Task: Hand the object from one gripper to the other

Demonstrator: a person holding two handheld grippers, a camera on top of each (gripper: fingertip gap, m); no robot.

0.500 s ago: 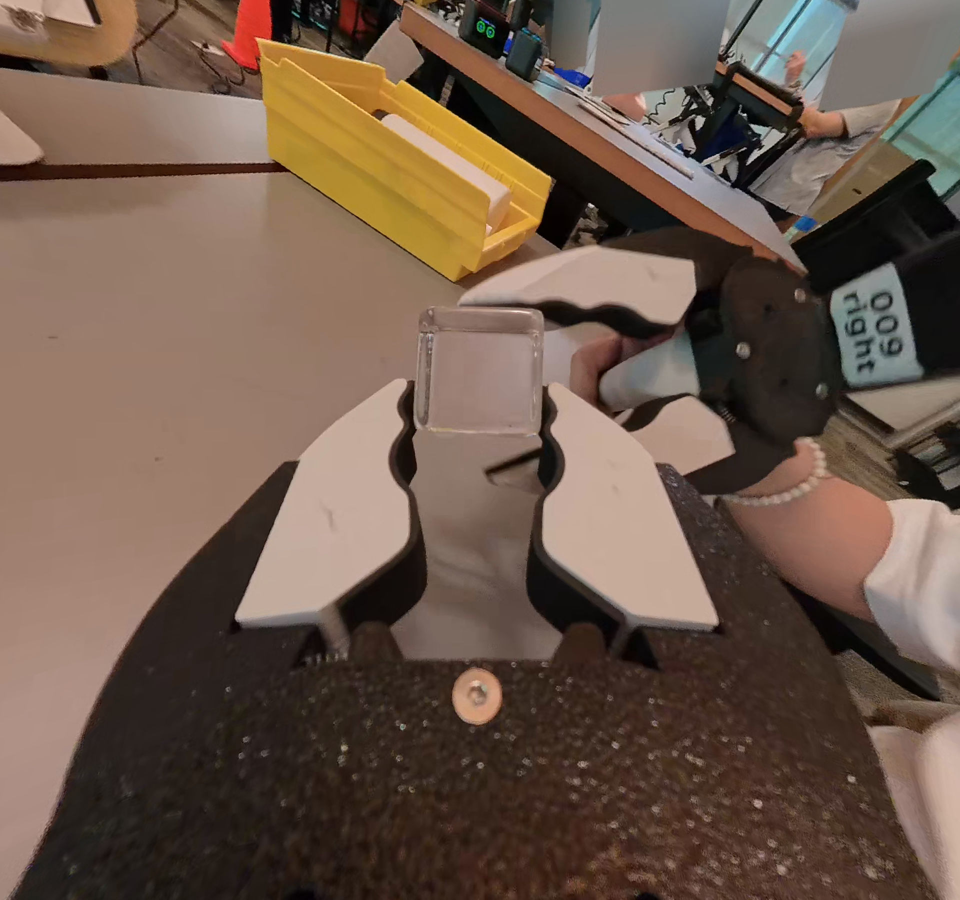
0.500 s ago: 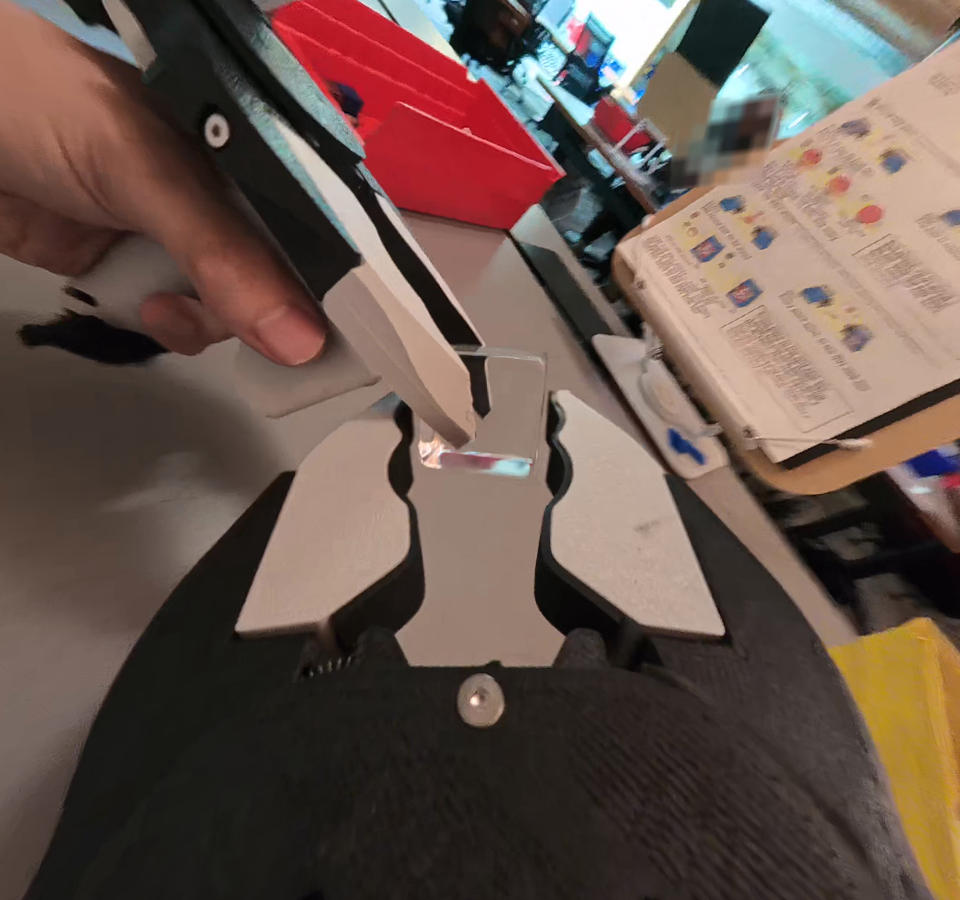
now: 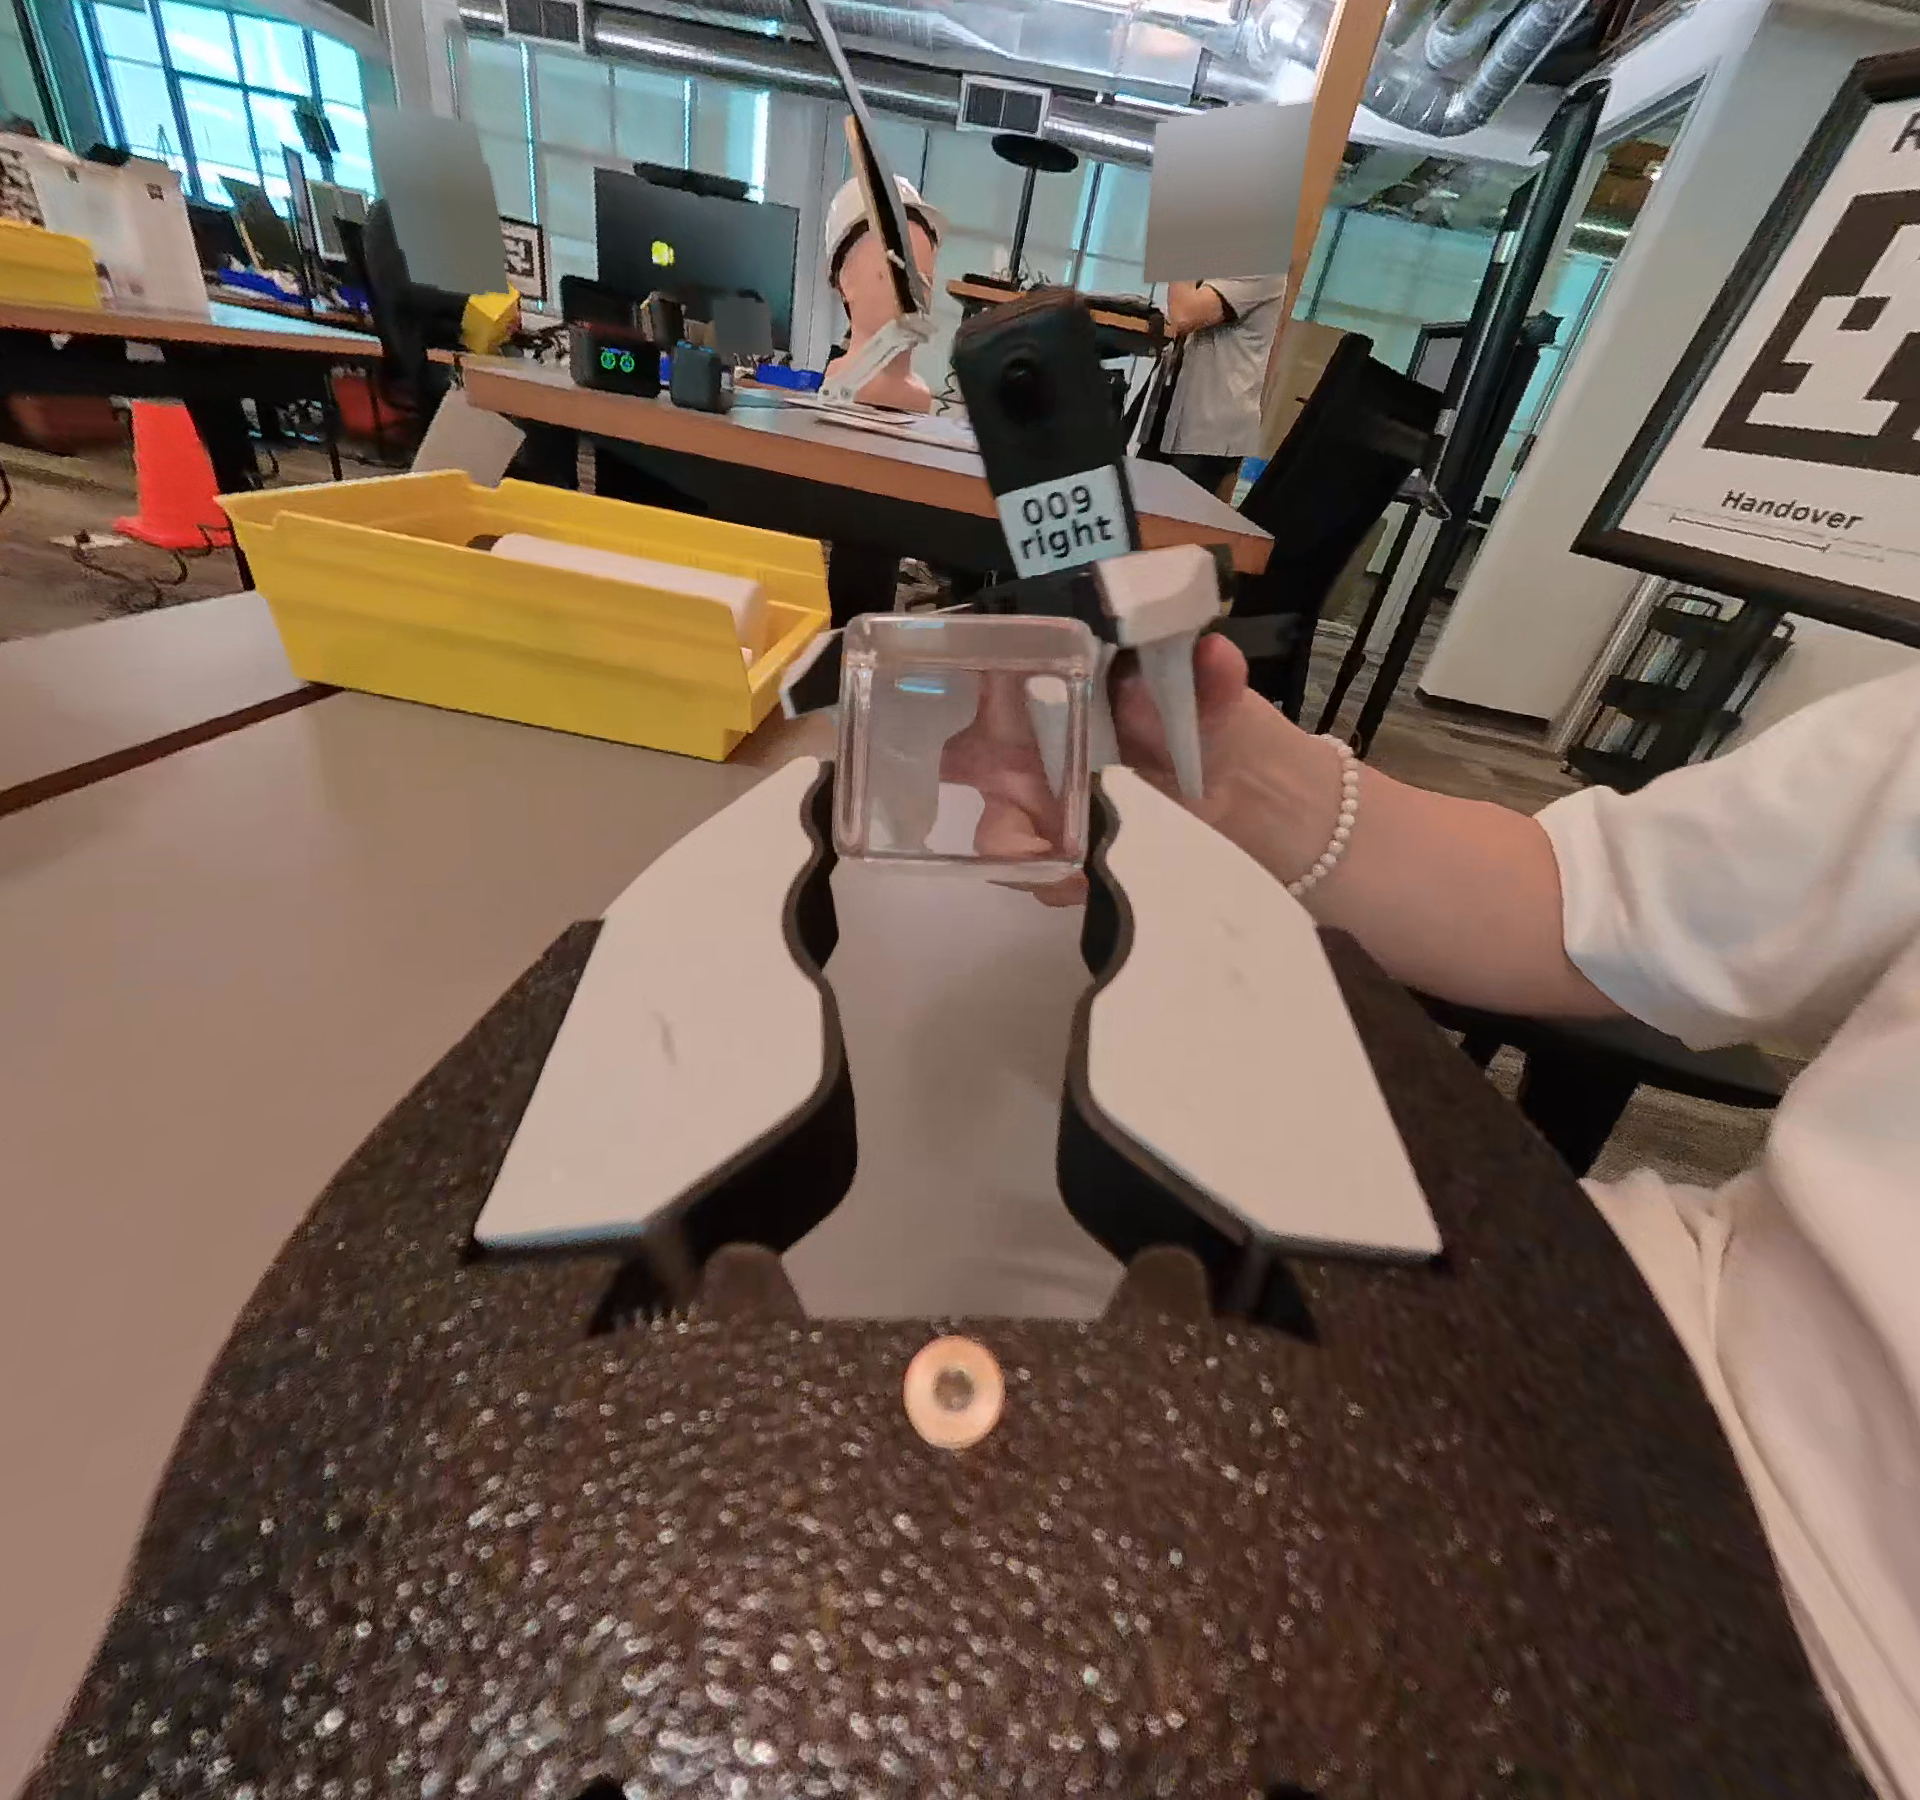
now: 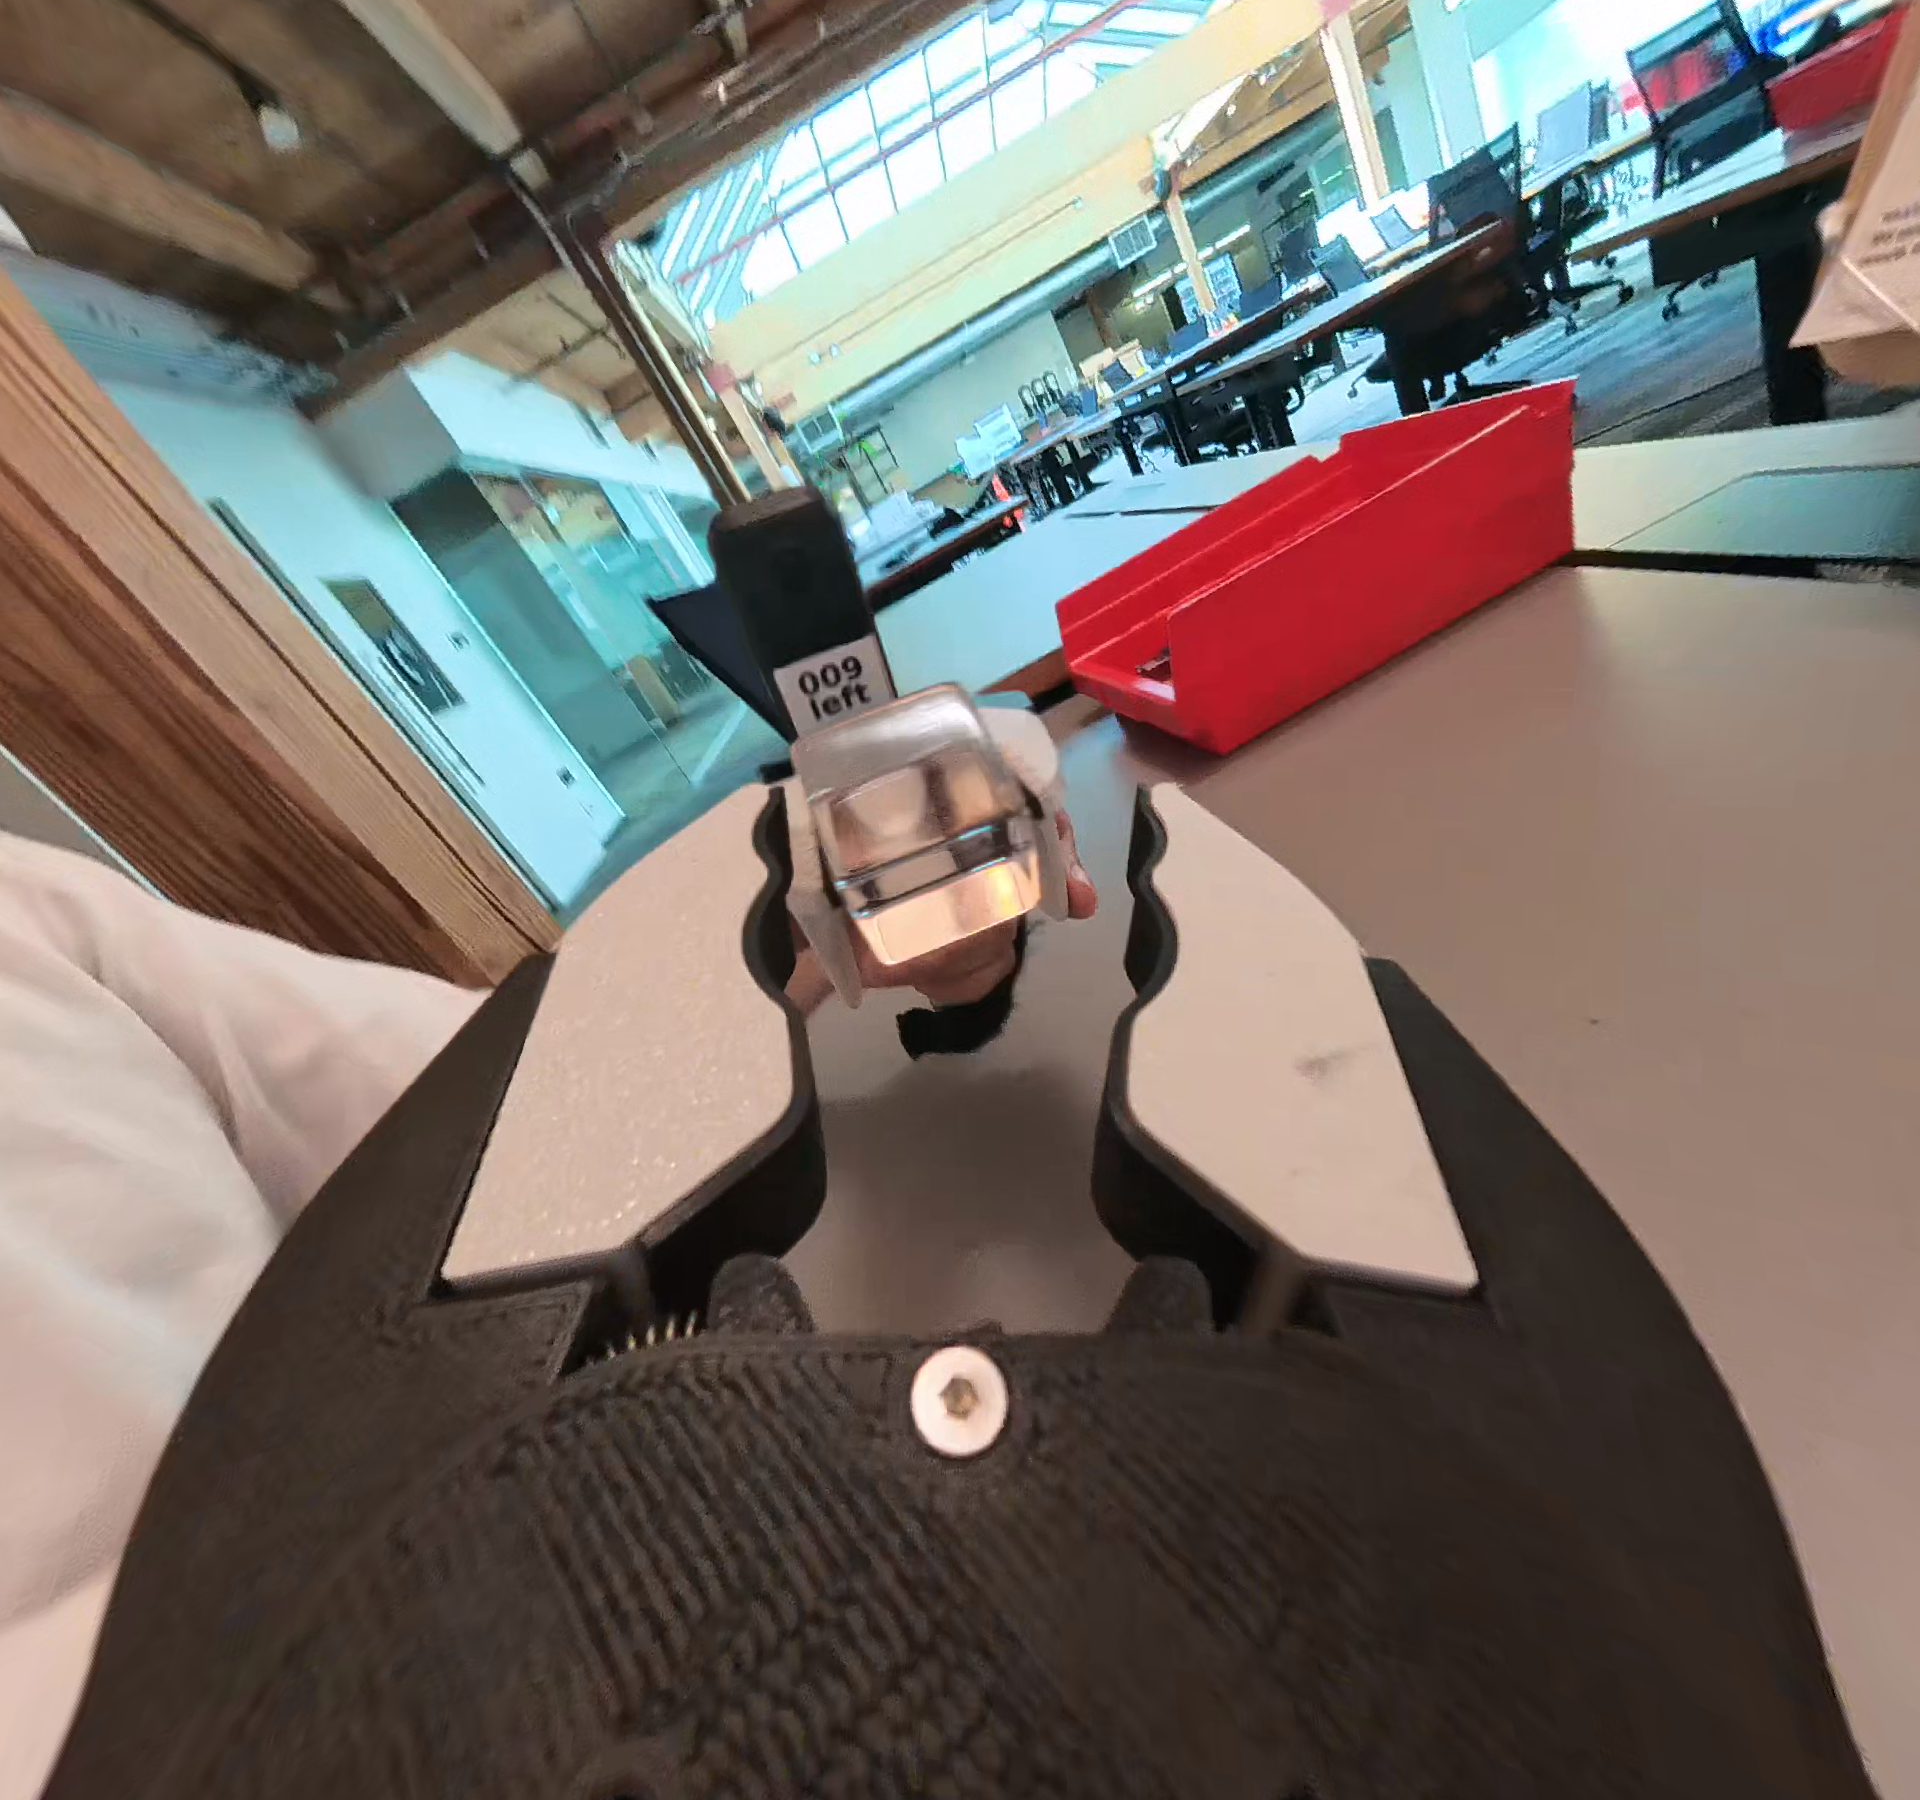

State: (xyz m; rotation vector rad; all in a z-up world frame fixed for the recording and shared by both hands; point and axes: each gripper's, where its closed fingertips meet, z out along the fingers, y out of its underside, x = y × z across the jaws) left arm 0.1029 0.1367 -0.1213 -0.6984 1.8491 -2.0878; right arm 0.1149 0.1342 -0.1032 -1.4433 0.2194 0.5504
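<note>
Clear cube (image 3: pixel 961 742) sits at centre frame in the left wrist view, clamped between the tips of the left hand-held gripper (image 3: pixel 961 815), held up above the grey bench (image 3: pixel 312 919). Behind the cube, centre right, the right hand-held gripper (image 3: pixel 1049 670) faces it, gripped by a hand (image 3: pixel 1205 722) with a bead bracelet (image 3: pixel 1330 815) and white sleeve (image 3: pixel 1714 857). Yellow bin (image 3: pixel 520 597) on the bench at upper left, white block (image 3: pixel 634 571) inside it. In the right wrist view the cube (image 4: pixel 920 815) shows upper centre, just past and between the right hand-held gripper's (image 4: pixel 956 846) tips; its jaws stand wide, gap clearly visible on the right side of the cube, left side looks close but contact cannot be told. Left hand-held gripper (image 4: pixel 914 846) shows behind the cube, its white fingers (image 4: pixel 826 919) on the cube's sides. Red bin (image 4: pixel 1320 607) on the bench (image 4: pixel 1558 867) at upper right. View is tilted.
</note>
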